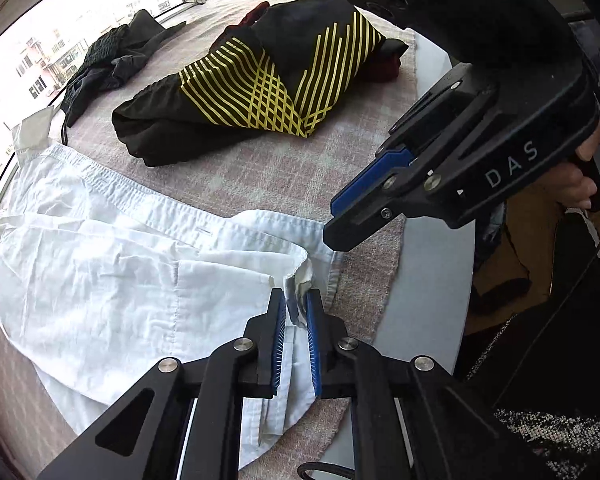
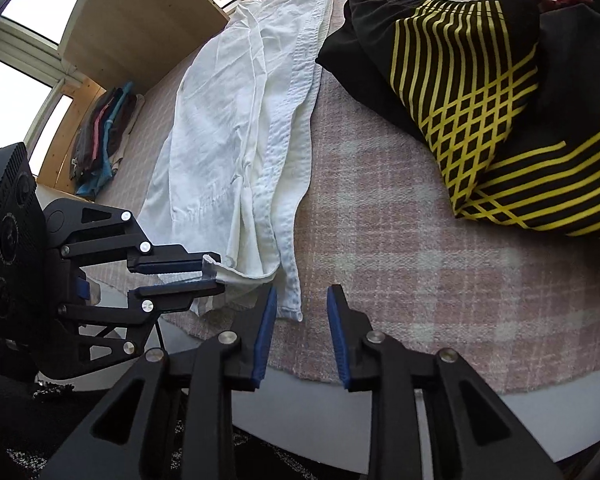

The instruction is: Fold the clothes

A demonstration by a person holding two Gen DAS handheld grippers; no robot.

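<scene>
Shirt: the white shirt (image 1: 112, 264) lies flat on the pink cloth (image 1: 260, 176), at the near edge of the table (image 1: 432, 280).
Left gripper (image 1: 296, 304): I see its jaws closed on a corner of the shirt hem.
Right gripper (image 2: 302, 300): its jaws are open, with nothing between them; they hang just beside the hem.
Handling: I judge the shirt light, thin and very soft. It will sag and wrinkle.
Hold: I think a hem corner or a seam is best, because there the cloth is double.
Other: a black and yellow garment (image 1: 260, 92) lies further back, apart from the shirt.
</scene>
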